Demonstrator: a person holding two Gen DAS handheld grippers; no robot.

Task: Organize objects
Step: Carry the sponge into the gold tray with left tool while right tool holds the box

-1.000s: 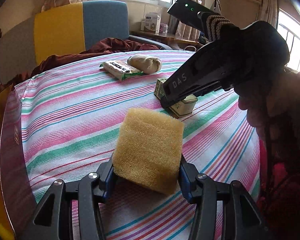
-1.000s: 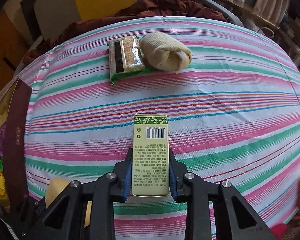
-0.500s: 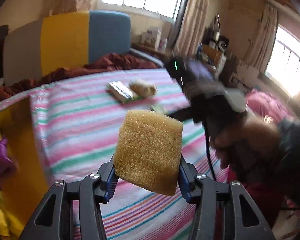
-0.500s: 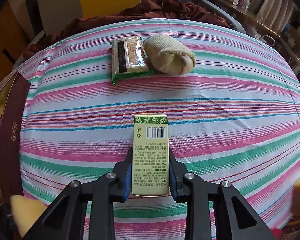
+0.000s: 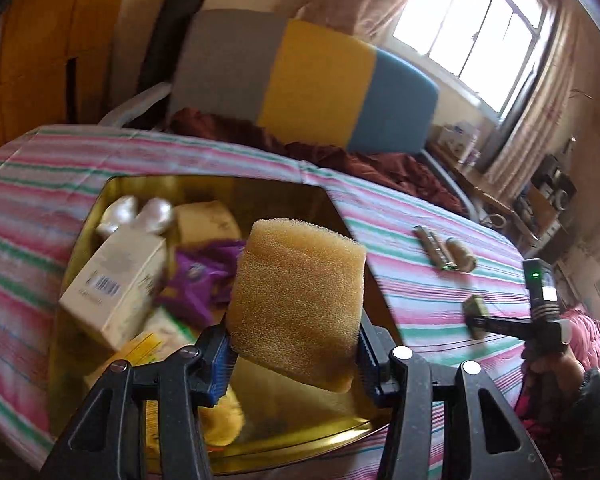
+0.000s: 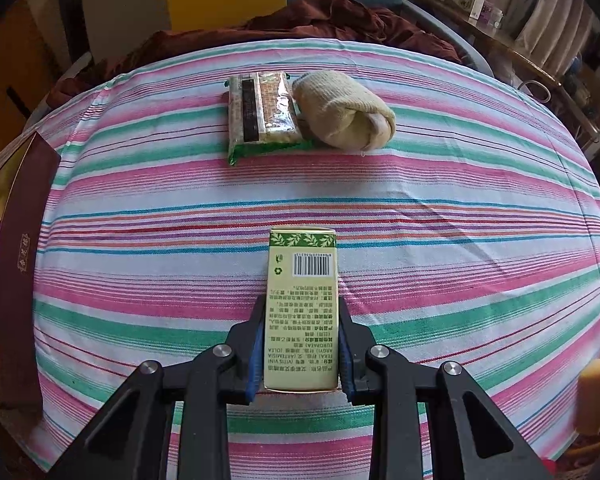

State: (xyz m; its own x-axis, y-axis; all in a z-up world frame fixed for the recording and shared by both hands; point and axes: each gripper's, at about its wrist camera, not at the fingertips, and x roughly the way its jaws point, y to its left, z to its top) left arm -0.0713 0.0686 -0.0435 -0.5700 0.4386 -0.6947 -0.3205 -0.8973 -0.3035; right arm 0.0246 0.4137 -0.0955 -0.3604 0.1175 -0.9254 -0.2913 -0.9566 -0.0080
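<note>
My left gripper (image 5: 296,354) is shut on a yellow sponge (image 5: 296,304) and holds it above a gold box (image 5: 260,200) that has several items inside, among them a cream carton (image 5: 116,292) and a purple wrapper (image 5: 204,280). My right gripper (image 6: 300,344) is shut on a green carton with a barcode (image 6: 302,304), low over the striped tablecloth (image 6: 460,240). A snack packet (image 6: 262,114) and a rolled beige sock (image 6: 342,114) lie side by side at the far part of the table.
The box's dark red lid or side (image 6: 18,280) stands at the left edge of the right wrist view. A sofa with grey, yellow and blue cushions (image 5: 312,84) and a dark red blanket (image 5: 380,160) lie behind the table. Shelves stand at the right.
My left gripper has swung left with the sponge, from over the tablecloth to above the open gold box. My right gripper has stayed almost still with the green carton.
</note>
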